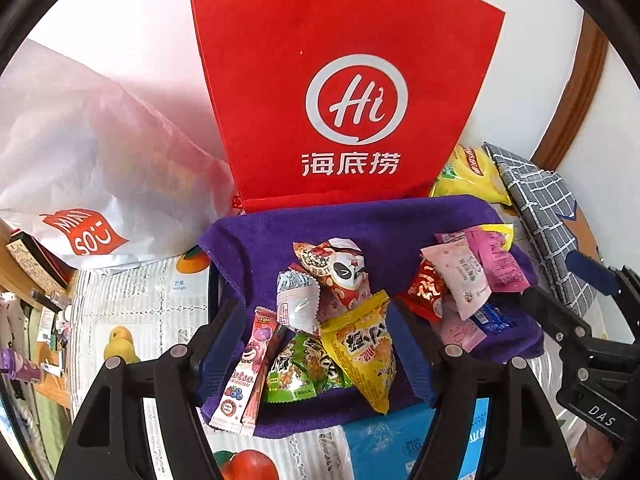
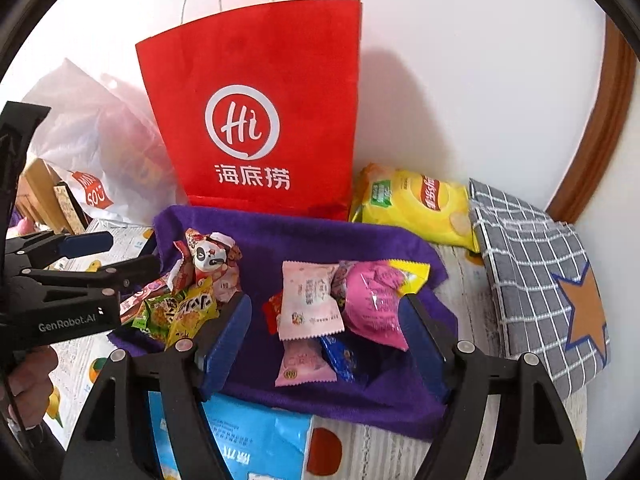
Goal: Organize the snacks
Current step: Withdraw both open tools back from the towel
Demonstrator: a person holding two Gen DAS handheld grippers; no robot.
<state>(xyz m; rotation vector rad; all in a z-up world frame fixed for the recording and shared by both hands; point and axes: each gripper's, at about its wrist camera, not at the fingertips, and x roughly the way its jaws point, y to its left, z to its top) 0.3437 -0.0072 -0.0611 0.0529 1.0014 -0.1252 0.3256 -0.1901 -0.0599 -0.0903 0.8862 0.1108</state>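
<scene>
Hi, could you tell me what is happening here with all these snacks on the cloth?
A person is holding a gripper in each hand over a purple cloth spread in front of a red paper bag. The snacks lie in two loose piles. The left gripper hangs open over the pile with the yellow packet and panda packet; the right gripper hangs open over the pink packets. Neither holds anything yet.

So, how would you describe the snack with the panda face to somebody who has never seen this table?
Find the tall red paper bag against the wall; a purple towel lies before it. On the towel's left heap, the panda snack sits on top, nearest the bag. Only this packet bears a black-and-white panda face.
</scene>
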